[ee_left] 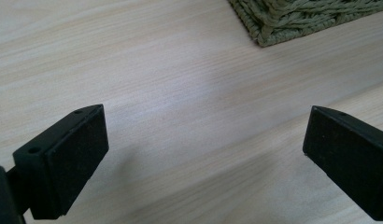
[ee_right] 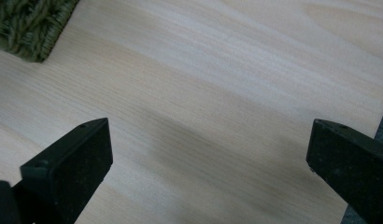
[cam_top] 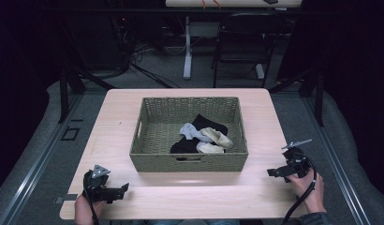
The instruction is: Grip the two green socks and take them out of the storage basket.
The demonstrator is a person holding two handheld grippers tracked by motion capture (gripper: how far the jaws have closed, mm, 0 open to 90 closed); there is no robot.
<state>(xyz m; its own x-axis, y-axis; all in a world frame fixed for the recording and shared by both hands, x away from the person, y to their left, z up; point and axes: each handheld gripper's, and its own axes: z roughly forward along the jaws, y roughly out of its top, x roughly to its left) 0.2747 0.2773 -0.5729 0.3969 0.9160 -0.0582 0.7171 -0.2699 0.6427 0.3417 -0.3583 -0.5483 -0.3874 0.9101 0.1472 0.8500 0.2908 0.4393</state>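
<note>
Left gripper [cam_top: 116, 191] sits at the near left corner of the table [cam_top: 120, 117], jaws spread wide with nothing between them; its own view looks over bare wood toward a corner of the woven basket [ee_left: 292, 21]. Right gripper [cam_top: 274, 172] mirrors it at the near right, jaws likewise wide apart and empty, held in a hand [cam_top: 311, 190] just above the tabletop, a basket corner showing at upper left of its view.

Both tools rest well apart from the basket [cam_top: 190, 161], one on each side. Judged as a ready stance: jaws pre-opened and flanking the work so either side can reach in without crossing.

Basket is centred on the table, and the socks lie heaped toward its near right part, touching and overlapping.

Count:
- grippers: two
- basket: one
- black socks [cam_top: 210, 124]: probably two, one running up to the right, one [cam_top: 184, 146] toward the near wall; they may be a single piece, since the pile hides the join
- pale grey-blue sock [cam_top: 190, 131]: one
- cream socks: two, one [cam_top: 218, 137] lying over the other [cam_top: 210, 148]

Nothing has been lifted out yet.
</note>
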